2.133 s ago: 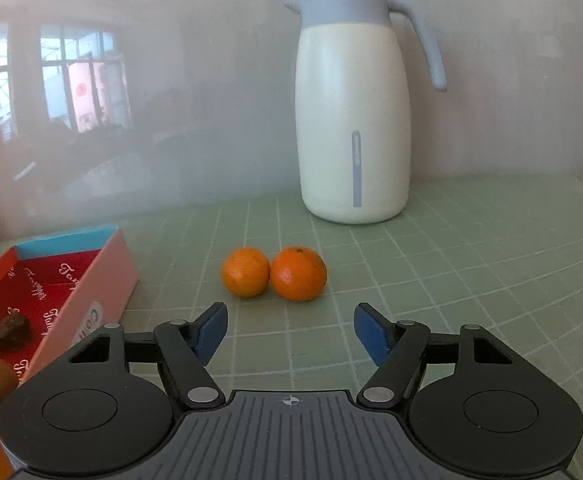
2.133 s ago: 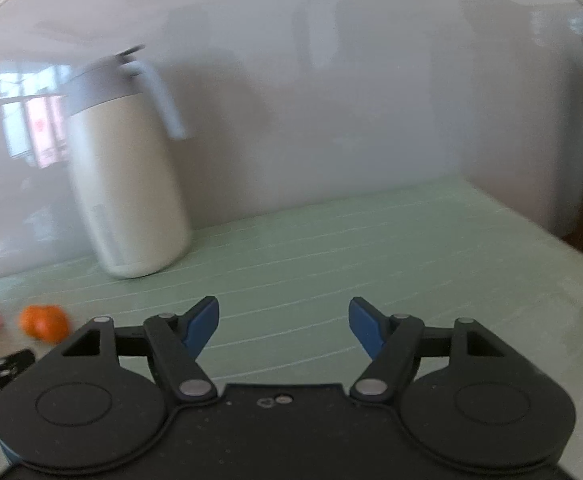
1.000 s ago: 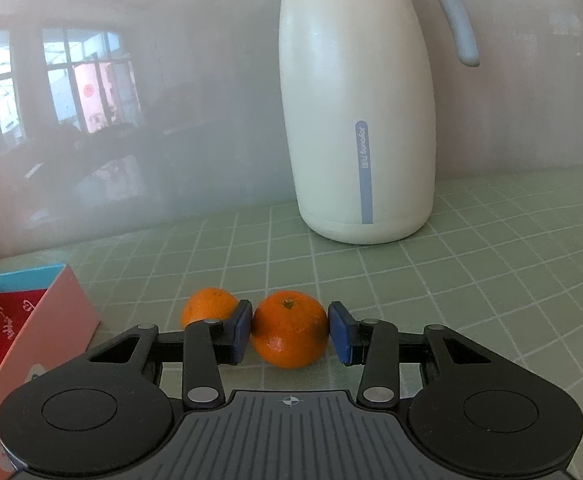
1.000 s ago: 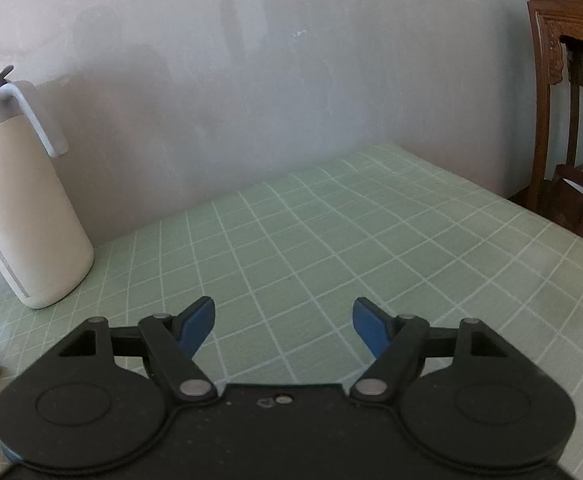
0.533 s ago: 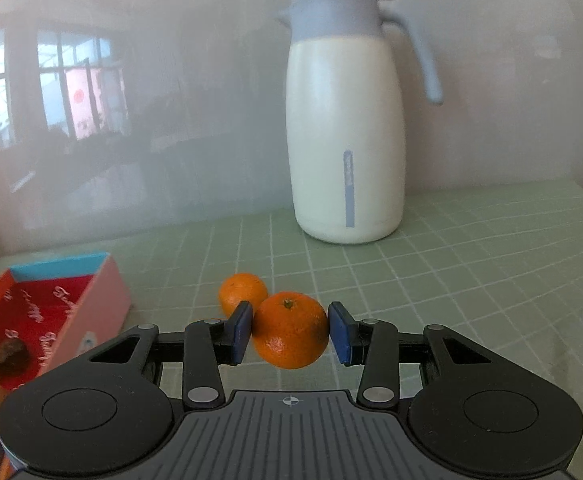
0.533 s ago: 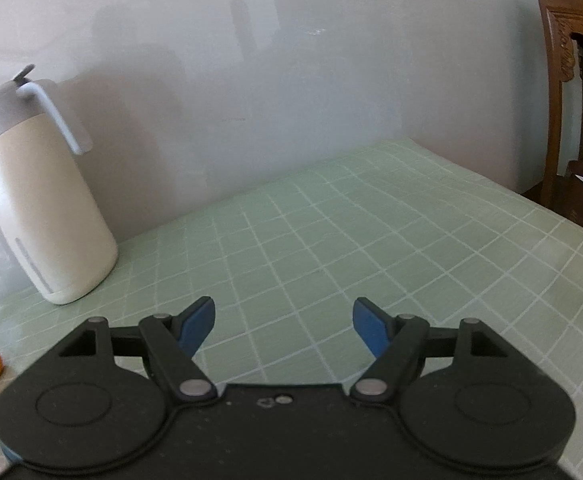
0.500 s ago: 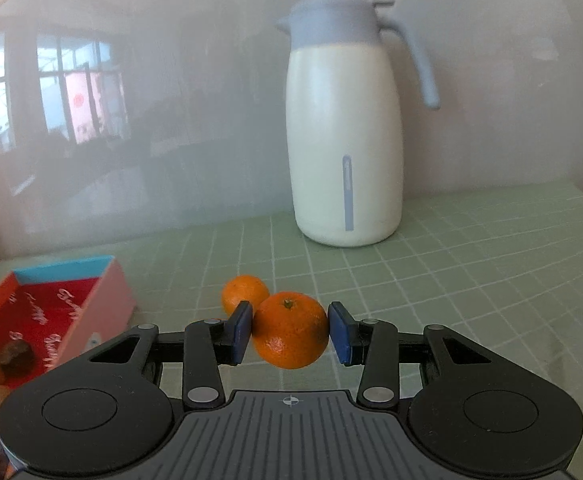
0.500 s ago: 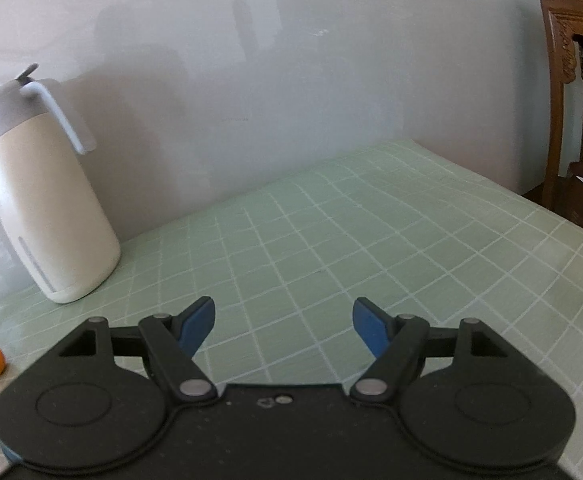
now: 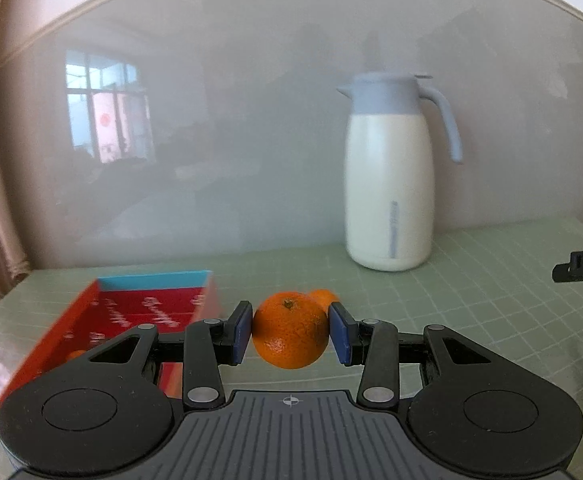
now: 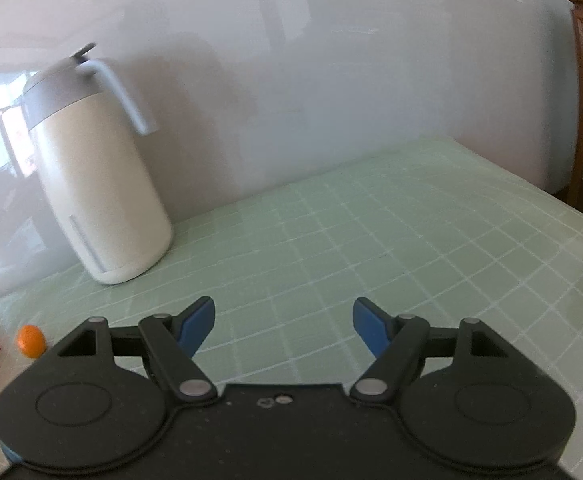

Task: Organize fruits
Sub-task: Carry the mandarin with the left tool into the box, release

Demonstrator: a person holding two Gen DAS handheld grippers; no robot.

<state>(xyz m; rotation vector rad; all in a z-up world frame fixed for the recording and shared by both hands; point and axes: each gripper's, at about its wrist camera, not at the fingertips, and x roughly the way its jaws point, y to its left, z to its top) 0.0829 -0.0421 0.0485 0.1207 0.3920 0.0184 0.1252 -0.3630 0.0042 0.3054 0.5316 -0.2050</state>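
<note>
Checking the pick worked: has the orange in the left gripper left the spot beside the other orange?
Yes. The held orange now sits left of and in front of the other orange, lifted off the table toward the red box.

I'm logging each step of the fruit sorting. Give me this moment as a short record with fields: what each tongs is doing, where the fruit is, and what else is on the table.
left tongs: shut on the held orange, lifted off the table
right tongs: open, nothing between the pads
second orange: on the green checked table, behind the held one
red box: open, left of the held orange, some fruit inside
white jug: upright by the wall, handle to the right
</note>
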